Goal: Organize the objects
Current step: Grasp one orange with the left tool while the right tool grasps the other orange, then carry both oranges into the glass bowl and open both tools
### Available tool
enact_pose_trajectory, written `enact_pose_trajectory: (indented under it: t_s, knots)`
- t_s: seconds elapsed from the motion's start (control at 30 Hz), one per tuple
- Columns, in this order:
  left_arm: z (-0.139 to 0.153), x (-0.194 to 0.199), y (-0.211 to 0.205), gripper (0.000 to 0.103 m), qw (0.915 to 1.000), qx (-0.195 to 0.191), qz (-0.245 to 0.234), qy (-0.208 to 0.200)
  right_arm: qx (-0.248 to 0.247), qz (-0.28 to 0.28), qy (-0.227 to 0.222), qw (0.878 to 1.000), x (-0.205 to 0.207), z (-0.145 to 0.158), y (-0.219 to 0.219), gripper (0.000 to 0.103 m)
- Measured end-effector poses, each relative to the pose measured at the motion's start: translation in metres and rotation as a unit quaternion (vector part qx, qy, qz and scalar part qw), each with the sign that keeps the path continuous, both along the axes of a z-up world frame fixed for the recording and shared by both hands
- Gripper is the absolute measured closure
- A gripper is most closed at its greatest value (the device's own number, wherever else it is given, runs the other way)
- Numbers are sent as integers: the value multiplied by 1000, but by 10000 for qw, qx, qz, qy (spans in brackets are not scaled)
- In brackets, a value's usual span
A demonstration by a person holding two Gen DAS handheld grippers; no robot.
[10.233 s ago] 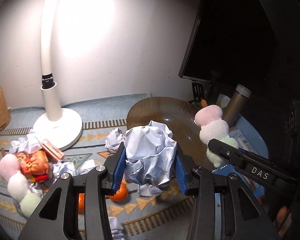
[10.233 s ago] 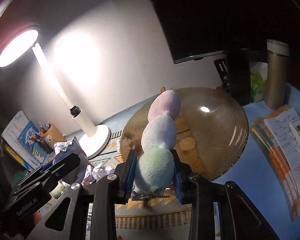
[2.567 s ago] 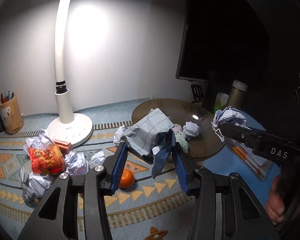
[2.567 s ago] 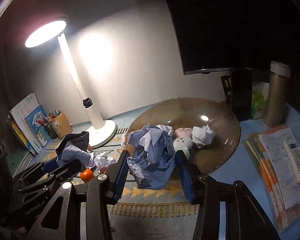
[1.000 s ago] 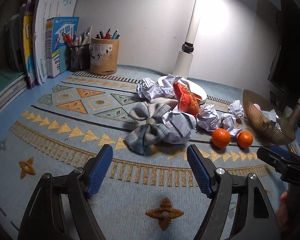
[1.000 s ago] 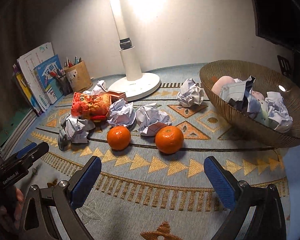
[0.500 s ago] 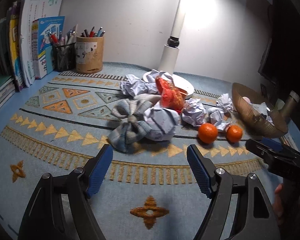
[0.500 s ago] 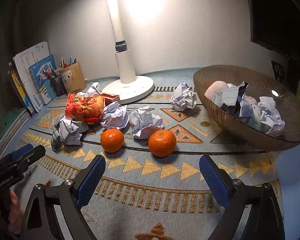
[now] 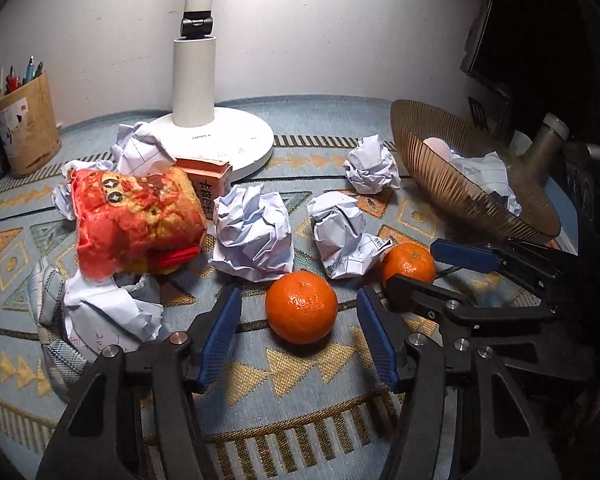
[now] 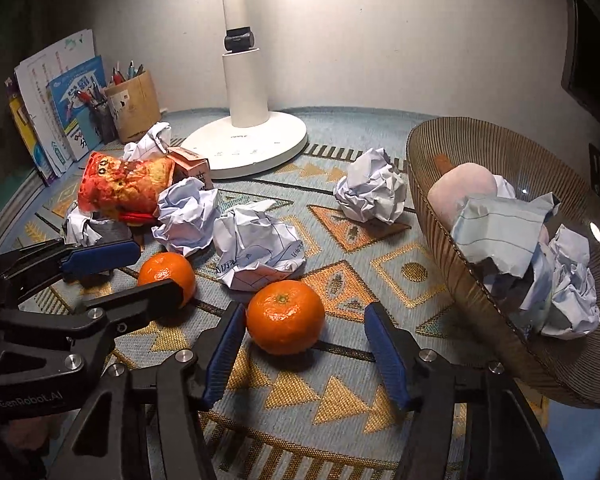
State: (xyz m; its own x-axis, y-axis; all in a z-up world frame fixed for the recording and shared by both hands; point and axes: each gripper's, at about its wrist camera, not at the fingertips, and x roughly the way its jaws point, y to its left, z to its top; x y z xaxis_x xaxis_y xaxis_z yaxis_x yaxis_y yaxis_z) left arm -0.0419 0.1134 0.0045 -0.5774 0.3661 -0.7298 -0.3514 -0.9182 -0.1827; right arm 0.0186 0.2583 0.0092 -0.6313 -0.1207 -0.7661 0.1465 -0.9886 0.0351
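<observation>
Two oranges lie on the patterned mat near the front edge of the desk. The left orange point(image 9: 301, 307) sits between the blue pads of the left hand-held gripper point(image 9: 298, 336); its jaws have just been closing, yet gaps show on both sides and the pads do not touch the fruit. The right orange point(image 10: 285, 317) lies between the pads of the right hand-held gripper point(image 10: 304, 354), whose jaws have also just been closing; the left pad is just beside the peel, the right pad stands clear, so this gripper too stands apart around the fruit.

Just behind the oranges lie crumpled paper balls: one point(image 9: 254, 238) behind the left orange, one with printed lines point(image 10: 256, 252) touching the right orange's far side, and another point(image 10: 370, 192) further back beside the bowl. A red snack bag point(image 9: 134, 222) rests on more crumpled paper to the left, against a small orange carton point(image 9: 210, 184).

Toward the right edge stands a ribbed brown bowl point(image 10: 480, 300) holding crumpled paper and a pink plush piece. A white lamp base point(image 10: 252, 148) stands at the back, with a pen holder point(image 10: 134, 106) and books point(image 10: 56, 112) in the back left corner.
</observation>
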Motion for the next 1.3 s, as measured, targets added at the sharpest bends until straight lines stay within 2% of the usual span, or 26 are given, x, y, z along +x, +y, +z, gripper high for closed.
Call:
enact_pose_trajectory:
  t_s: [0.03, 0.13, 0.17, 0.27, 0.43, 0.53, 0.73, 0.83, 0.97, 1.07, 1.17, 1.3]
  knots:
    - [-2, -1, 2, 55, 10000, -32, -33, -61, -37, 22, -30, 10000, -2, -1, 1, 52]
    - [-2, 0, 9, 60, 9997, -183, -117, 65, -12, 37, -24, 10000, -3, -2, 0, 63]
    - [-2, 0, 11, 69, 9995, -270, -114, 106, 31, 28, 8, 10000, -2, -1, -1, 63]
    - [0, 3, 11, 69, 9993, -269, -182, 185, 102, 7, 102, 9999, 2, 1, -3, 63]
    - [3, 12, 12, 69, 9987, -326, -158, 370, -88, -13, 344, 9994, 14, 10, 3, 63]
    - [6, 22, 12, 69, 9988, -178, -224, 398, -193, -118, 375, 9990, 24, 14, 8, 63]
    - [19, 53, 42, 69, 9967, -168, -621, 500, -384, -337, 366, 9980, 76, 18, 29, 63]
    - [38, 54, 62, 69, 9950, 18, -787, 612, -530, -569, 498, 9957, 95, 35, 56, 63]
    - [78, 43, 89, 69, 9910, 431, -889, 899, -875, -1110, 1060, 9843, 107, 82, 109, 63]
    - [104, 31, 114, 69, 9878, 507, -933, 1143, -899, -1770, 1375, 9704, 108, 110, 149, 63]
    - [114, 18, 137, 69, 9867, 558, -998, 1154, -1022, -2242, 1404, 9590, 102, 119, 182, 63]
    - [112, 7, 162, 69, 9858, 533, -1104, 1147, -1150, -2442, 1358, 9533, 91, 119, 203, 63]
